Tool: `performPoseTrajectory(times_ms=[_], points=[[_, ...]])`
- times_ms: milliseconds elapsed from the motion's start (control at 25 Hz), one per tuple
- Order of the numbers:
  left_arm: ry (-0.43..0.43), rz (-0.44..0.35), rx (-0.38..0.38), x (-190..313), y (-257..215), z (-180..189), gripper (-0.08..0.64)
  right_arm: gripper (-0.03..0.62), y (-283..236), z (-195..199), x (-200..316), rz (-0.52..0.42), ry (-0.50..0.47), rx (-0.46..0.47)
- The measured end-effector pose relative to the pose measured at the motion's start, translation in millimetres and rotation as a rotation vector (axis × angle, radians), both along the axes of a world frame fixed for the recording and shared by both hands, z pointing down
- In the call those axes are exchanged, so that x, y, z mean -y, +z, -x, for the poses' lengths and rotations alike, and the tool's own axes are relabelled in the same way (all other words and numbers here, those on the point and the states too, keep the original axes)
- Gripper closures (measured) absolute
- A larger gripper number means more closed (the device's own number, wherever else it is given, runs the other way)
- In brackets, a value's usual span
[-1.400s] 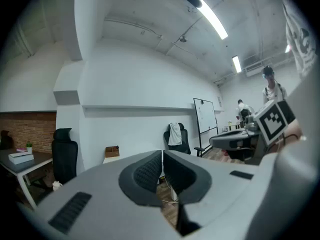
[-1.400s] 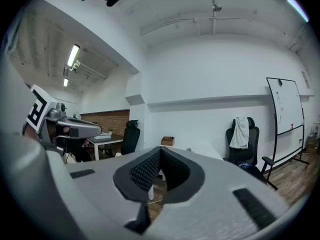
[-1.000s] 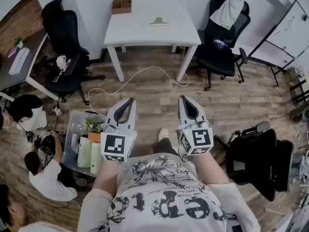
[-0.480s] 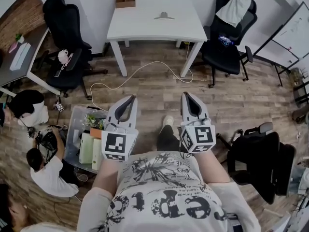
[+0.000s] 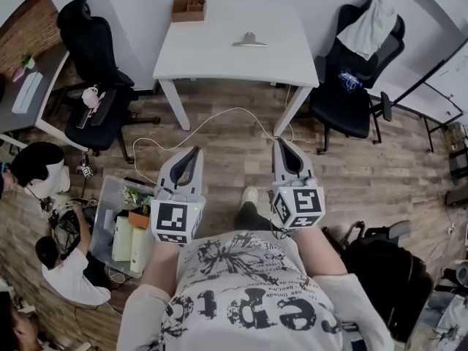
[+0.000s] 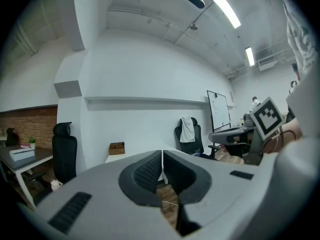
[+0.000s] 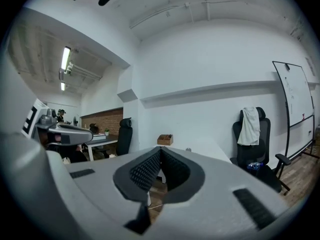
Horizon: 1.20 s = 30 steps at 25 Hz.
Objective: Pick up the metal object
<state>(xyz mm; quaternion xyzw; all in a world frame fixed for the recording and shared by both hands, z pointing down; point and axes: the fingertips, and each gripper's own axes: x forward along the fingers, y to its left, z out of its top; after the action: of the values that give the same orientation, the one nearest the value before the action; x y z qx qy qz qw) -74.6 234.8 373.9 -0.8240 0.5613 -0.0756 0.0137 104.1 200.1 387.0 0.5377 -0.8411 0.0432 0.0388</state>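
Observation:
The metal object [image 5: 249, 41], a small grey piece with a raised middle, lies on the white table [image 5: 219, 57] far ahead in the head view, toward the table's back. A wooden box [image 5: 189, 8] stands at the table's back left corner. My left gripper [image 5: 194, 151] and right gripper [image 5: 281, 144] are held side by side in front of my chest over the wood floor, well short of the table. Both are shut with nothing between the jaws. In the left gripper view the left gripper [image 6: 162, 152] points at the table and wooden box [image 6: 117, 148]; the right gripper [image 7: 160, 149] does likewise.
Black office chairs flank the table: one on the left [image 5: 91, 57], and one on the right [image 5: 357, 64] with a white garment over it. A white cable [image 5: 219, 115] loops over the floor. A clear bin [image 5: 117, 221] and people [image 5: 44, 170] are at my left, another dark chair [image 5: 387, 269] at my right.
The table and the metal object now sit larger and nearer in the head view. Both grippers stay shut and level in front of my body.

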Motion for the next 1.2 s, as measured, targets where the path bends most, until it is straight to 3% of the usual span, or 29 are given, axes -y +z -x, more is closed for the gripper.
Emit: performPoseTrajectory(times_ms=[360,600,880,1200], points=[[-0.057,-0.043,0.011,160,-20,-59,0.548,0.6,-17,-51,168,-0.034,-0.069,-0.007],[-0.039,-0.061,0.019,228,-27,-87,0.548,0.6,-15,-65,241,-0.029,-0.088,-0.011],[-0.077,0.005,-0.001,311,6,-62,0.548,0.6,15,-51,325,0.019,-0.082,-0.03],[-0.008,0.013,-0.003,447,16,-33,0.548,0.6,30,-14,453,0.065,-0.047,-0.047]])
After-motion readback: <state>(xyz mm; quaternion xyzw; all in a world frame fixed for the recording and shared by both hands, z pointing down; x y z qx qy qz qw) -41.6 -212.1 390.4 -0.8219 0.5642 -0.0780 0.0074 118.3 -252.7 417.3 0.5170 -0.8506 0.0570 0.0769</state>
